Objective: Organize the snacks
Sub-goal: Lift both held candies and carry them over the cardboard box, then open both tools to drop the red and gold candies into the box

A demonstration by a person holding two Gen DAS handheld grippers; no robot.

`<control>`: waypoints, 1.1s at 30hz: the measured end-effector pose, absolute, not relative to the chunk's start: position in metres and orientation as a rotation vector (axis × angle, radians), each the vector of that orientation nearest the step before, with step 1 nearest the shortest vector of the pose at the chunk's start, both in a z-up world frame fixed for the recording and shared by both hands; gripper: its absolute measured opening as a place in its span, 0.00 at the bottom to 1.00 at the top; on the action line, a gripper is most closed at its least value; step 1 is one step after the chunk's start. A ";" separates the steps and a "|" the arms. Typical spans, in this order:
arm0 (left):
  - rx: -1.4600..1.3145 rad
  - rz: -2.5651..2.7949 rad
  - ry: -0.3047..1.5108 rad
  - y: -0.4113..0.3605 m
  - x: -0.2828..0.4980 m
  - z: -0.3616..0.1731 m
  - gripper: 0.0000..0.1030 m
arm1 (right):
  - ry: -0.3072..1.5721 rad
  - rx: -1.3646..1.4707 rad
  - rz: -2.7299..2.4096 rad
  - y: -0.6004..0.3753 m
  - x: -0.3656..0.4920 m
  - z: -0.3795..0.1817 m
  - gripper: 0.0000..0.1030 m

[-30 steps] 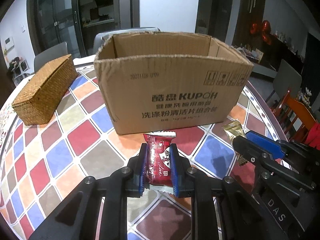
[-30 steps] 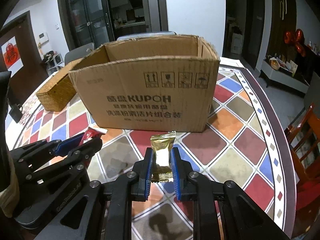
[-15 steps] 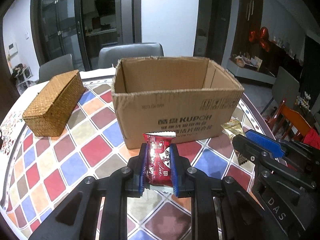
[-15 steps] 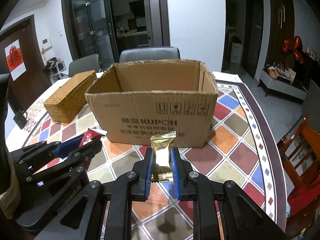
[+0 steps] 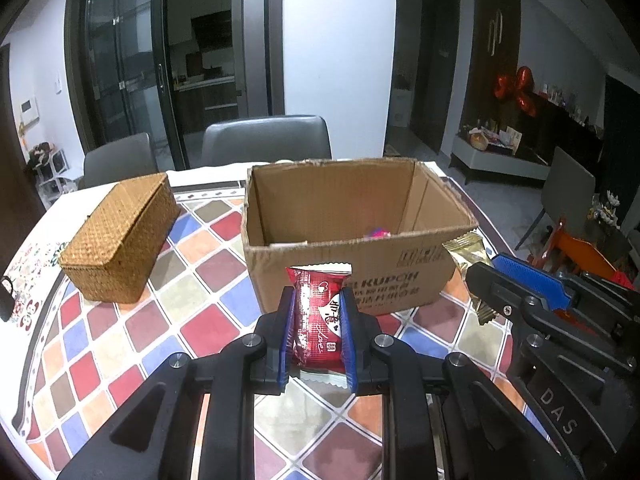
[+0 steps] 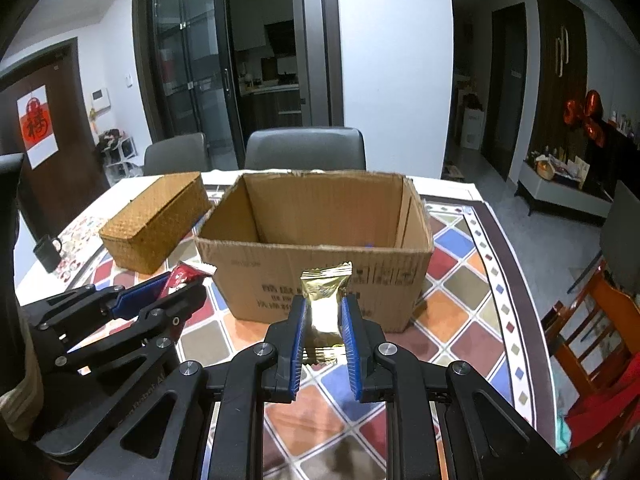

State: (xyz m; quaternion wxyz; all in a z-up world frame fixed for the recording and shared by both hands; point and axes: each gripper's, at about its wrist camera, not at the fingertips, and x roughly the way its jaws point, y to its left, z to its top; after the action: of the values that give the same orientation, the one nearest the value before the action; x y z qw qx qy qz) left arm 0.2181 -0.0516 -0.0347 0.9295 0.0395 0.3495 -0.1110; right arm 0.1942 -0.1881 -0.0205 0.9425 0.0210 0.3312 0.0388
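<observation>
My left gripper point(image 5: 319, 304) is shut on a red snack packet point(image 5: 320, 316) and holds it in the air in front of the open cardboard box point(image 5: 360, 280). My right gripper point(image 6: 323, 312) is shut on a gold snack packet point(image 6: 325, 300), also in front of the box point(image 6: 320, 292) and just below its rim. The right gripper and the gold packet point(image 5: 468, 252) show at the right of the left wrist view. The left gripper and the red packet point(image 6: 182, 274) show at the left of the right wrist view. A pink item point(image 5: 378, 233) lies inside the box.
A woven wicker box point(image 5: 120, 240) sits left of the cardboard box on the table with the checkered cloth point(image 5: 120, 340). A dark mug point(image 6: 46, 250) stands at the table's left edge. Grey chairs point(image 5: 264, 140) stand behind the table, an orange chair point(image 6: 592, 332) at the right.
Both grippers have risen with their packets. The box now shows from higher up, with its inside in view.
</observation>
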 end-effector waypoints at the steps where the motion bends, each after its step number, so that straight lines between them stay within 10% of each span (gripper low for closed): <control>1: 0.081 -0.227 0.713 -0.051 0.219 -0.033 0.21 | 0.669 0.041 0.078 -0.188 0.195 -0.017 0.19; 33: 0.090 -0.242 0.695 -0.069 0.290 -0.016 0.21 | 0.635 0.054 0.053 -0.206 0.266 0.000 0.19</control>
State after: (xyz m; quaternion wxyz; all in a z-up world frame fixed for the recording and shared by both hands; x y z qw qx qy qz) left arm 0.2898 -0.0688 -0.0158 0.9321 0.0440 0.3395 -0.1183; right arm 0.2657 -0.2061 0.0002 0.9493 0.0265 0.3121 0.0259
